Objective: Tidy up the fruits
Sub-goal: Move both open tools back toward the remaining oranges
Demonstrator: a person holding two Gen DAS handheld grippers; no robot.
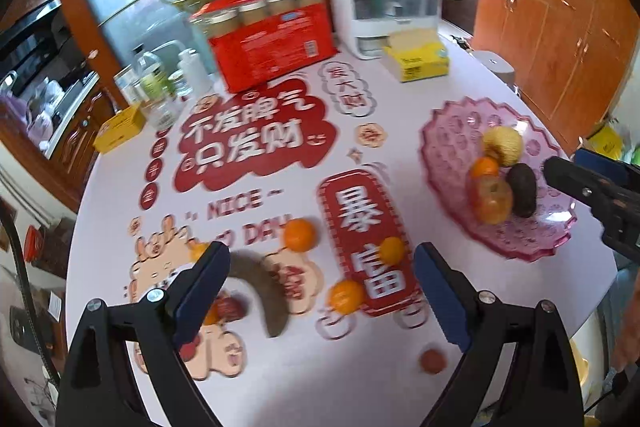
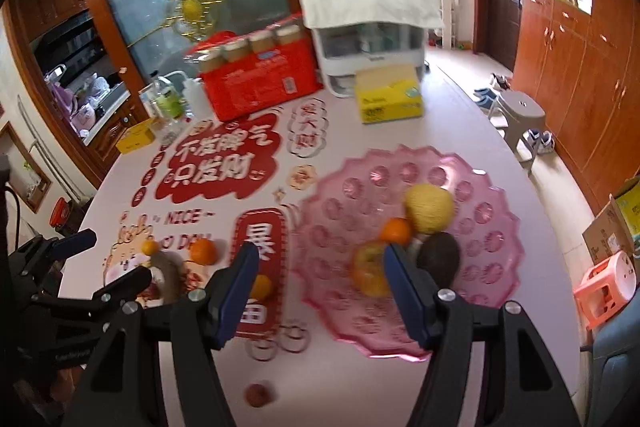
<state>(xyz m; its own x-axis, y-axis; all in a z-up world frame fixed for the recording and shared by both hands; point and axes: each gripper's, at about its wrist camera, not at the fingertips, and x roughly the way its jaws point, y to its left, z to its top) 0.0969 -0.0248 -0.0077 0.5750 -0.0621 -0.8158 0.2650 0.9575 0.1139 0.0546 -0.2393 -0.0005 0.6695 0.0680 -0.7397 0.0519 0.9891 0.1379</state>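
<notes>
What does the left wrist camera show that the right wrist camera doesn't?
Only the left wrist view: a reddish fruit beside the left gripper, and a mandarin at the red sign's foot.

Only the right wrist view: a grey stool, an orange plastic stool and shoes on the floor.

Both: the pink plate holding four fruits, the brown banana, loose mandarins, a small round reddish fruit, the yellow box, and both grippers open and empty.

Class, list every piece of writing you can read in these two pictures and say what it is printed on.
"不发脾气 只发财": red cloud print on the tablecloth.
"NICE" and "DAY": tablecloth, by the cartoon.
"暴富": red tablet print.
Red package, yellow box, small side prints: too blurred to read.
</notes>
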